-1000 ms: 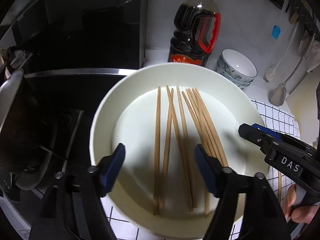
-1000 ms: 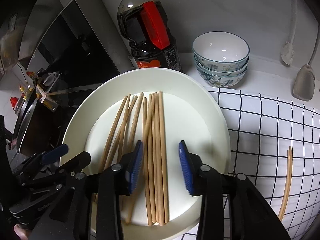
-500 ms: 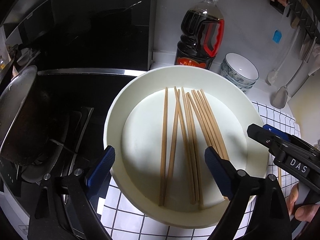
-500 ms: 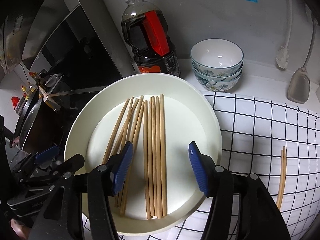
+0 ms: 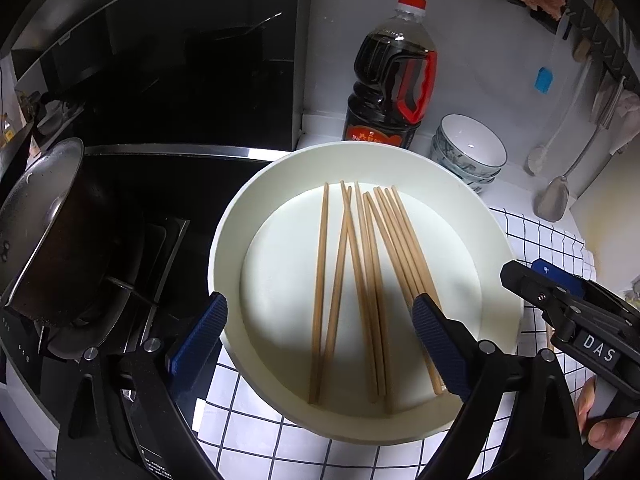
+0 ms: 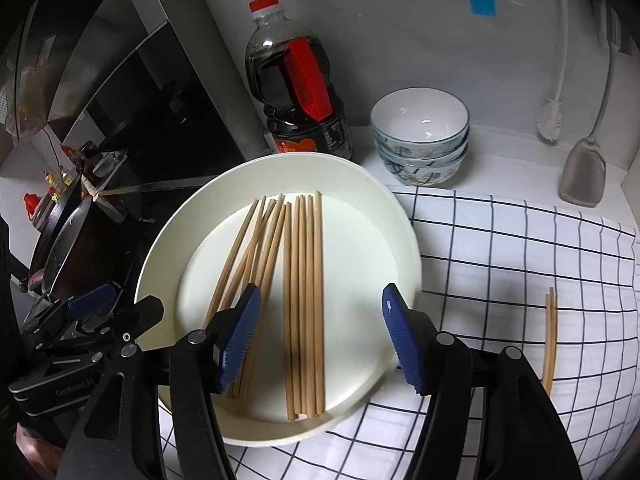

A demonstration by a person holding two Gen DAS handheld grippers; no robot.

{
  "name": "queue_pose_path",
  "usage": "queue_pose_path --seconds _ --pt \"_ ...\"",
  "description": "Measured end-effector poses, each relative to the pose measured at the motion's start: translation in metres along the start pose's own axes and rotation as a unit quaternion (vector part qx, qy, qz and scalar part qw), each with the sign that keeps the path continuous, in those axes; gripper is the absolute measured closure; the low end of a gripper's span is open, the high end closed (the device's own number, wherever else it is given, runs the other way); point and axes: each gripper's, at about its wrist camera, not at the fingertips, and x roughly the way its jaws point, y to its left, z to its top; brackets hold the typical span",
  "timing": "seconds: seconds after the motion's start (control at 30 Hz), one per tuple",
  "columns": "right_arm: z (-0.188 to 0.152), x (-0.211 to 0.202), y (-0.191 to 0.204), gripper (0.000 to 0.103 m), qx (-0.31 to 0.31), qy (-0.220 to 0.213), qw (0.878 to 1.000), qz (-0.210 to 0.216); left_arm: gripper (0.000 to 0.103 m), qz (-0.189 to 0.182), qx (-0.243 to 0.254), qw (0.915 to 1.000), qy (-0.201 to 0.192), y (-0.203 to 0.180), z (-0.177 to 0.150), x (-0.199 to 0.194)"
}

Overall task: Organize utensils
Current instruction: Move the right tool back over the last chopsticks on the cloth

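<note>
Several wooden chopsticks (image 5: 360,280) lie in a wide white plate (image 5: 228,240) on a checked cloth. In the right wrist view the chopsticks (image 6: 302,300) lie in the same plate (image 6: 400,248). My left gripper (image 5: 320,340) is open and empty, above the plate's near rim. My right gripper (image 6: 320,336) is open and empty, above the plate's near part. A separate pair of chopsticks (image 6: 550,336) lies on the cloth to the right of the plate. The right gripper also shows at the right of the left wrist view (image 5: 560,300).
A dark sauce bottle (image 6: 296,80) with a red cap stands behind the plate. Stacked bowls (image 6: 420,136) stand to its right. A spatula (image 6: 582,172) and a brush (image 6: 550,116) hang at the wall. A stove with a pan (image 5: 48,232) lies to the left.
Both grippers have pulled back and up from the plate and their jaws have opened wider. The chopsticks in the plate have not moved.
</note>
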Motion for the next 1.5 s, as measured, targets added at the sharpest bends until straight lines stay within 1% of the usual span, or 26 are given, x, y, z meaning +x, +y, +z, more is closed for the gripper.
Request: queue_pose_path --seconds 0.3,0.47,0.67,1.0,1.2,1.4,1.5 --pt "-0.01 -0.016 -0.018 0.038 0.02 -0.007 1.0 -0.007 0.007 -0.004 0.01 0.9999 0.0 -0.017 -0.005 -0.008" --pt "-0.022 -0.027 -0.036 0.034 0.041 -0.01 0.999 -0.016 0.007 -0.01 0.018 0.9998 0.005 -0.029 -0.01 -0.01" --pt "-0.036 -0.036 -0.059 0.033 0.064 -0.004 0.997 -0.03 0.007 -0.023 0.021 0.9995 0.005 -0.048 -0.022 -0.015" --pt "-0.072 -0.055 -0.106 0.033 0.105 -0.004 0.993 -0.056 0.007 -0.038 0.047 0.9981 0.017 -0.084 -0.042 -0.017" --pt "-0.098 -0.065 -0.142 0.033 0.126 -0.004 0.989 -0.082 0.007 -0.048 0.068 0.9962 0.026 -0.107 -0.055 -0.016" --pt "-0.124 -0.065 -0.177 0.033 0.153 0.006 0.982 -0.107 0.007 -0.065 0.082 0.9942 0.023 -0.129 -0.065 -0.018" --pt "-0.134 -0.062 -0.186 0.033 0.153 0.011 0.981 -0.117 0.007 -0.072 0.095 0.9927 0.019 -0.139 -0.07 -0.019"
